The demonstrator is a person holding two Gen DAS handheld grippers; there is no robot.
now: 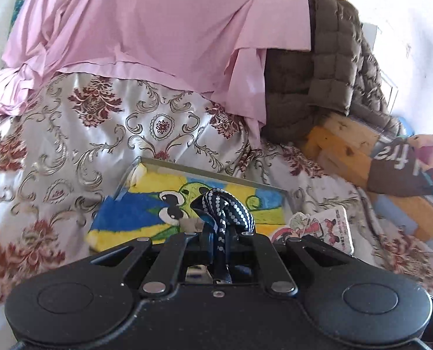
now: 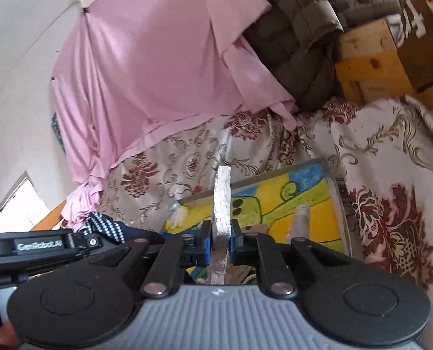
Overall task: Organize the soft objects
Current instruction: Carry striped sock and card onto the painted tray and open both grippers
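Left gripper (image 1: 222,230) pinches limp dotted cloth (image 1: 226,207) mid-fold, likely light and slippery, while right gripper (image 2: 220,240) clamps a thin white pad (image 2: 222,192) edge-on above the painting (image 2: 274,204), seemingly stiffer.

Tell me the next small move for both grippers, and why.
Probably carry both pieces on together to one spot on the bedspread and set them down. The left gripper is shut on a dotted navy cloth, the right gripper on a white pad, and both hang above the painting, not resting.
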